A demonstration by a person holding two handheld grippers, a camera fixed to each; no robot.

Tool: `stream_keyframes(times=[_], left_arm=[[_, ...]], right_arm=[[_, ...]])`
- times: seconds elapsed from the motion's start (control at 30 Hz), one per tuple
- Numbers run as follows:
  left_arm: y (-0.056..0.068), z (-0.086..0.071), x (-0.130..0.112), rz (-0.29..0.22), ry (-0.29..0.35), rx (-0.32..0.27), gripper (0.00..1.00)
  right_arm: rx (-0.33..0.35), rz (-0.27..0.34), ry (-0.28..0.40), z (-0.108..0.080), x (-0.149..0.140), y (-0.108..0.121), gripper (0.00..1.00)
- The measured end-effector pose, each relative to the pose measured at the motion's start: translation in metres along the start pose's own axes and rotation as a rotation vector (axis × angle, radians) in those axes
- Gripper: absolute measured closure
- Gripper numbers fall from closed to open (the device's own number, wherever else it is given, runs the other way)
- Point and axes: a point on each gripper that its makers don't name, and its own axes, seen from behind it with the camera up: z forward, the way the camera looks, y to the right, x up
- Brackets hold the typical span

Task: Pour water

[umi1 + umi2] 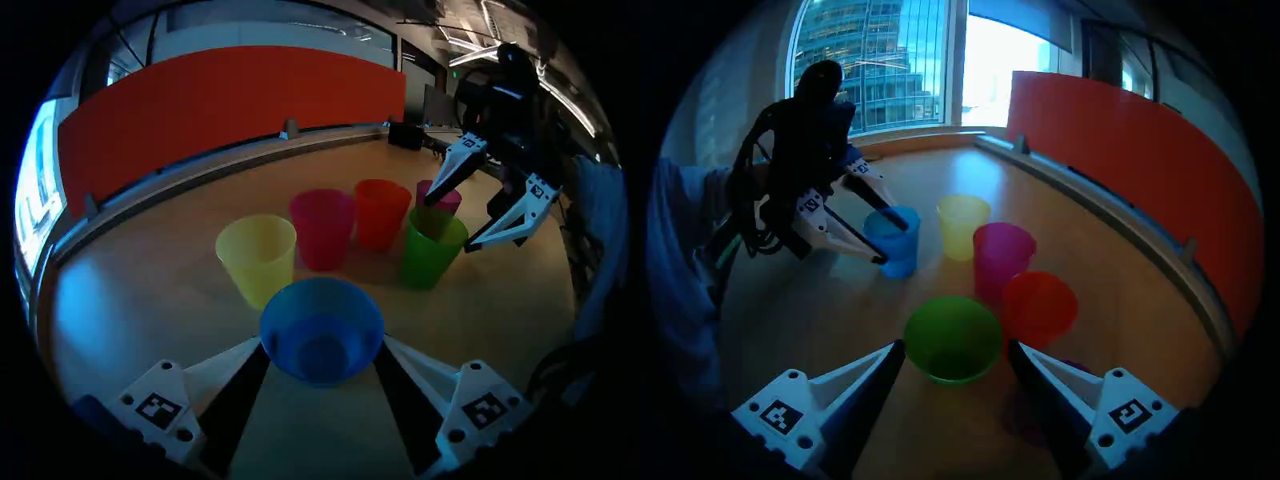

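Blue cup stands upright on the wooden table, directly between the fingers of the left gripper. The jaws are spread to the cup's width, one fingertip at each side of its wall, and it cannot be determined whether they press on it. Green cup stands upright between the fingers of the right gripper, jaws likewise spread to cup width and clamping not determinable; the yellow cup, pink cup and orange cup stand clustered between the blue and green cups, the orange one just beside the green.
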Motion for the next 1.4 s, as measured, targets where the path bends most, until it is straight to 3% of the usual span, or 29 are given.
stream_keyframes(times=[0.4, 0.8, 1.17, 1.4], left_arm=[[-0.002, 0.0, 0.001, 0.007, 0.008, 0.007, 0.16], [-0.007, -0.01, 0.013, -0.005, 0.047, 0.015, 0.15], [-0.006, -0.02, 0.022, 0.007, 0.076, 0.028, 0.16], [-0.006, -0.032, 0.036, 0.004, 0.113, 0.038, 0.16]], right_arm=[[0.0, -0.008, -0.016, 0.01, -0.003, -0.001, 0.0], [-0.001, -0.023, -0.021, 0.02, -0.004, -0.002, 0.05], [-0.003, -0.018, 0.012, 0.022, 0.0, -0.005, 0.08], [-0.013, 0.001, 0.06, 0.012, 0.015, -0.006, 0.08]])
